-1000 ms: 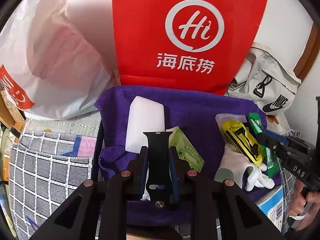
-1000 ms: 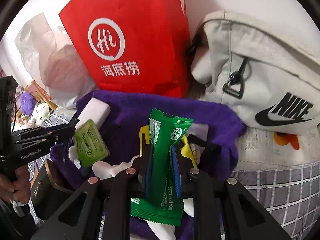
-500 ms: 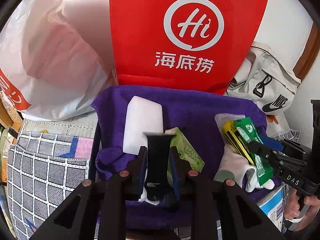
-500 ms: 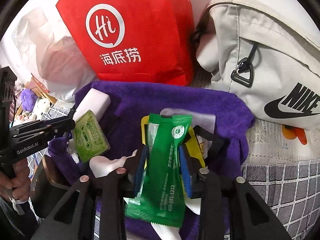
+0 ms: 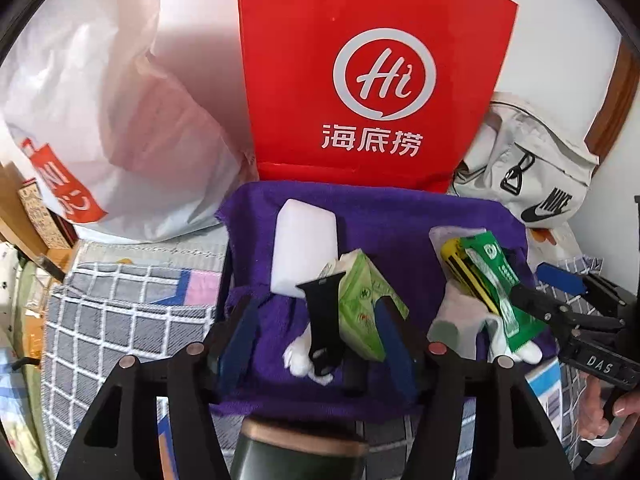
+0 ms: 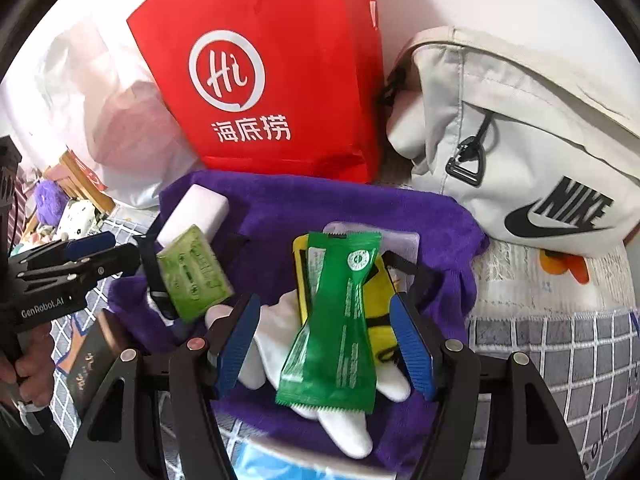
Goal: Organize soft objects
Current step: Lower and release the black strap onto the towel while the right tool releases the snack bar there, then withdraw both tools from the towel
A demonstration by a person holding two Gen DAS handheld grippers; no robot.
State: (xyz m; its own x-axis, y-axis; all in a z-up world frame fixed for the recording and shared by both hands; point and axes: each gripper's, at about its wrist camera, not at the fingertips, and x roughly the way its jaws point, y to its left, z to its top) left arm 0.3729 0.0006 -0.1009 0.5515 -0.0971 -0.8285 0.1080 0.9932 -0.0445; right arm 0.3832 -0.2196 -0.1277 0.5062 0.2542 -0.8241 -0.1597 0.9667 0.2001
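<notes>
A purple towel [image 5: 400, 216] holds the items. My left gripper [image 5: 316, 336] has its jaws opening; a black watch strap [image 5: 324, 320] lies loose between them, clear of both pads, on a white glove tip and a green tissue pack [image 5: 360, 308]. Behind these sits a white foam block [image 5: 304, 248]. My right gripper [image 6: 326, 344] is opening too. A green sachet [image 6: 340, 320] rests free between its blue pads [image 6: 412, 348], on top of a yellow pouch [image 6: 380, 288] and a white glove [image 6: 344, 428]. Each gripper shows in the other's view: the left gripper [image 6: 126, 247], the right gripper [image 5: 526, 280].
A red paper bag [image 5: 360, 80] stands behind the towel, with a white plastic bag [image 5: 120, 120] to its left and a white Nike bag [image 6: 520, 140] to its right. A grey checked blanket [image 5: 112, 320] lies underneath. A dark box [image 6: 92, 364] and a blue-white box [image 5: 544, 392] sit at the near edge.
Both grippers went from shut to spread jaws. The black strap and the green sachet were let go and now lie on the pile. Both grippers drew back a little.
</notes>
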